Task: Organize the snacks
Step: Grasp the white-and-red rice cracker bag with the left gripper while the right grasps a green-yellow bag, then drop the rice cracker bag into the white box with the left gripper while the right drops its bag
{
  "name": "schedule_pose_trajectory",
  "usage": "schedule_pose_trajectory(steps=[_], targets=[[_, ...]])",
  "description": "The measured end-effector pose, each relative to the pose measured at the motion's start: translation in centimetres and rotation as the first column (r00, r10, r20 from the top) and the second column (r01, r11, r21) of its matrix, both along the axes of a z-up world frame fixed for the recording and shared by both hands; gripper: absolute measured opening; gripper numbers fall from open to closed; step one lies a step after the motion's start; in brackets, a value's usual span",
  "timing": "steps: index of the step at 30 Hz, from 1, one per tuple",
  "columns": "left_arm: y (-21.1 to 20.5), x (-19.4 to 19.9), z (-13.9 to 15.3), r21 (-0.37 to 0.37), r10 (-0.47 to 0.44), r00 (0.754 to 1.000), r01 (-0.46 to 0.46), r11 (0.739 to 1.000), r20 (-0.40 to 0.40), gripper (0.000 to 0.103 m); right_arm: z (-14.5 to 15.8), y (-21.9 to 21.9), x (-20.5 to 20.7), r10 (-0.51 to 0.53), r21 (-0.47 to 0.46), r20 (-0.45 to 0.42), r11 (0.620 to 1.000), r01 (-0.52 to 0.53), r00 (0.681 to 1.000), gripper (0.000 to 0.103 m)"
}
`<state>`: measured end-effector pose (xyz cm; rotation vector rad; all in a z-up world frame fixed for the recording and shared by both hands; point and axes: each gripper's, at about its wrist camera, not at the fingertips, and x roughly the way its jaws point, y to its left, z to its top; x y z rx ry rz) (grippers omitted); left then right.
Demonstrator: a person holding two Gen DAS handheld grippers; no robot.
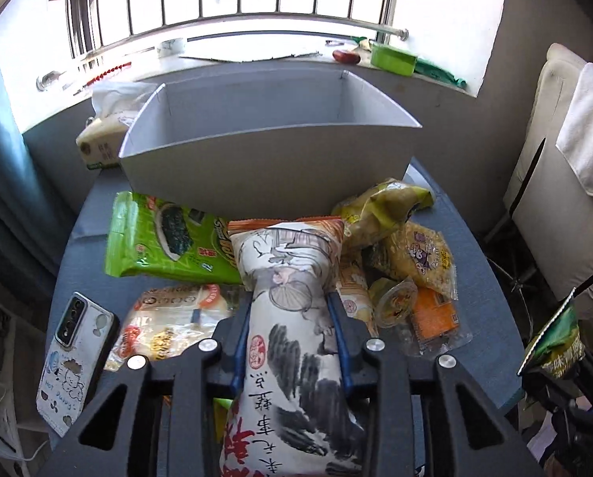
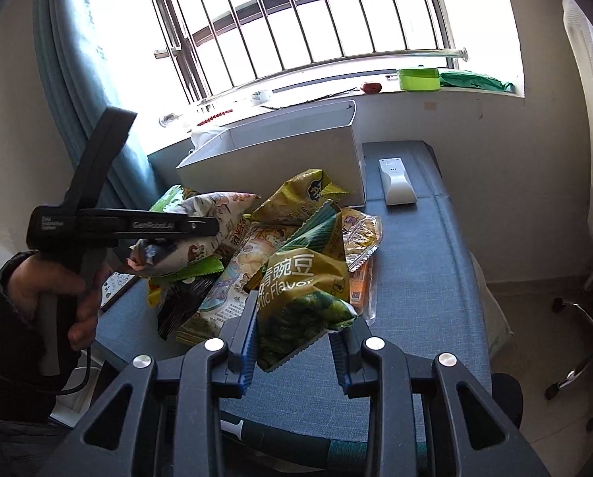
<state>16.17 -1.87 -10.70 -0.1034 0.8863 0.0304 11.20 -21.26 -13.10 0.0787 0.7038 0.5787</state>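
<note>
**Mara:** Left wrist view showed what, exactly?

**Jin:** The left gripper (image 1: 291, 310) was clamped on a white ink-painting bag (image 1: 292, 318), both blue pads pressed into its sides. The bag ran lengthwise between the fingers, its orange-edged far end pointing toward the grey box (image 1: 256, 183). That box stood at the back of the blue table (image 1: 479, 254), open on top, with nothing visible inside it.

**Mara:** And the other snacks?

**Jin:** They lay on the table in front of the box. A green seaweed pack (image 1: 165, 238) sat left of the held bag, touching the box's front wall. A clear pouch with a red label (image 1: 169, 322) lay nearer the camera. On the right were a crumpled yellow-green bag (image 1: 379, 206), a yellow wrapped cake (image 1: 423, 262), a small jelly cup (image 1: 395, 302) and an orange packet (image 1: 435, 314), all bunched together. A phone (image 1: 78, 361) rested at the table's left edge, and a tissue pack (image 1: 101, 143) stood just behind the box's left corner.

**Mara:** What about the right side?

**Jin:** The right gripper (image 2: 292, 338) held a green pea bag (image 2: 308, 290), pinched between its pads and lifted above the pile. The same view caught the left hand (image 2: 58, 294) squeezing its tool's handle, the white bag raised off the table. A white remote (image 2: 395, 179) lay on the table right of the box.
</note>
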Motion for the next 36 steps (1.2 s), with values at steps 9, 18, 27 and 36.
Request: schedule_pose_trajectory(steps=[9,18,27,36], targets=[[5.0,0.9,6.3,-0.093,0.043,0.969,-0.021,0.995,0.244,0.037,3.0,1.9,3.6,0.021,0.015,0.058,1.000,-0.021,0.998,0.035],[9.8,13.4,8.0,-0.142,0.108,0.971,-0.078,0.987,0.215,0.037,8.4,9.2,17.4,0.031,-0.028,0.027,0.999,-0.030,0.999,0.035],[11.2,18.1,5.7,-0.159,0.172,0.974,-0.148,0.976,0.146,0.079,8.2,12.4,26.3,-0.028,-0.095,-0.029,0.995,0.025,0.999,0.072],[10.9,13.8,8.0,-0.071,0.092,0.964,-0.076,0.995,0.249,0.103,9.1,11.5,24.7,-0.070,-0.072,0.056,0.995,0.074,0.996,0.103]])
